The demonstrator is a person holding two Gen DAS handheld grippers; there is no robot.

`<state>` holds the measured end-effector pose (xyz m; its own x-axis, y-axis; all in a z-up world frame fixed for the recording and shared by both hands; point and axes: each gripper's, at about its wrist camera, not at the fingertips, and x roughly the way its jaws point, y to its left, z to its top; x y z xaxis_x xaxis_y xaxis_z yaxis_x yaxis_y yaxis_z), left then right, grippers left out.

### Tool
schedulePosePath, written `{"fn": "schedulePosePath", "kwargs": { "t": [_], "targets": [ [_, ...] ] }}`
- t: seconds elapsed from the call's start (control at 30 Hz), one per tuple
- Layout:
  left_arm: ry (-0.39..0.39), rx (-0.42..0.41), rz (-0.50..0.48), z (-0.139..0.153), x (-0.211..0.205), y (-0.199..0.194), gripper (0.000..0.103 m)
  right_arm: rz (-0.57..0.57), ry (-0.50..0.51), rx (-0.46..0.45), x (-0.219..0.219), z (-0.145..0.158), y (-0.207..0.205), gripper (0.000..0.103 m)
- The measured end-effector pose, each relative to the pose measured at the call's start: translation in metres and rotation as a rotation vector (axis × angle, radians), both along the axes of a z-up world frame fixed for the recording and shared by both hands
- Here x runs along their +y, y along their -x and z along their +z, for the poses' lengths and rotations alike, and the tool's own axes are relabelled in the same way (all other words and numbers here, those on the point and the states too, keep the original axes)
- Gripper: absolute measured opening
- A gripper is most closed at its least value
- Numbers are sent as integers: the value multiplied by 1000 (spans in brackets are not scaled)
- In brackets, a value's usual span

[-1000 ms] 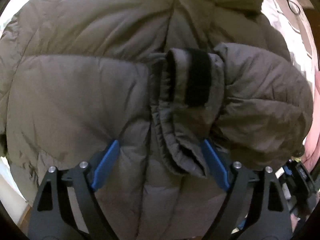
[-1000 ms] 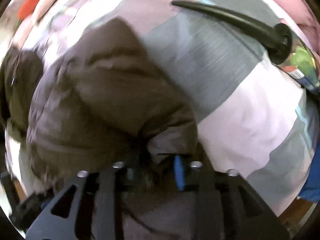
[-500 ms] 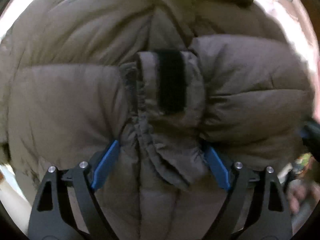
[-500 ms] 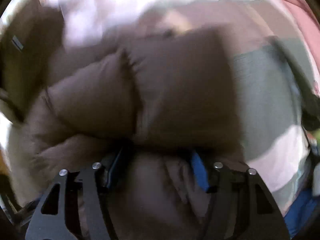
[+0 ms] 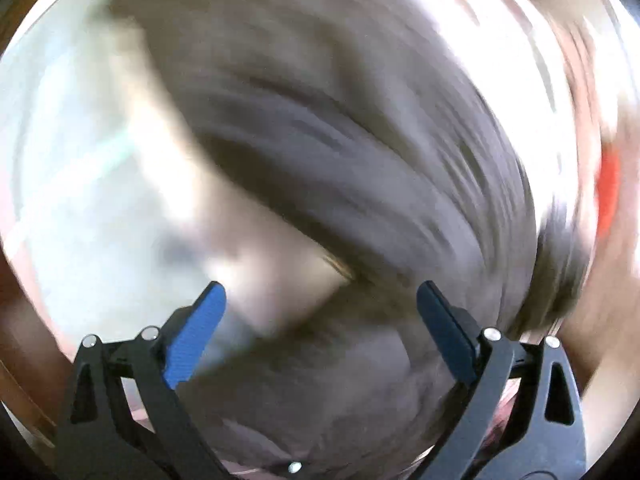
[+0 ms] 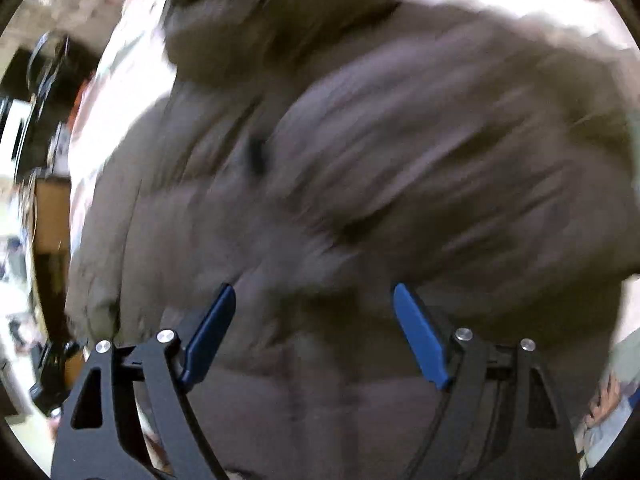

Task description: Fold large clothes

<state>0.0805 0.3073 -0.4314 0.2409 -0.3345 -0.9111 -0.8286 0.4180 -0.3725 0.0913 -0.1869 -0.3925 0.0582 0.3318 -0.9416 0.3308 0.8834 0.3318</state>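
Heavy motion blur, blown-out glare, fisheye-dark corners.

Looks like a home, prob. a bedroom or living rm. Puffy jacket lies on pale, soft bedding or a cover, white w/ pinkish tones. Right wrist view, left edge: cluttered bkgd w/ brown cardboard box and dark household items, too blurred to ID. Both views heavily motion-blurred.
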Motion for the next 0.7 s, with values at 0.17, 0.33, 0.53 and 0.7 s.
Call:
{"fn": "schedulePosePath", "kwargs": {
  "t": [0.17,0.33,0.53,0.7],
  "targets": [
    [65,-36,348,-40,77,20,97,-43,-102,62,61,-10,-9,82],
    [126,-40,482,-68,86,-20,90,-34,-99,46,88,4,-23,82],
    [52,-339,221,11,87,-93,9,-66,-98,37,85,13,-15,82],
    [61,-560,-73,84,11,-167,8,-145,-87,30,54,19,-5,82]
  ]
}}
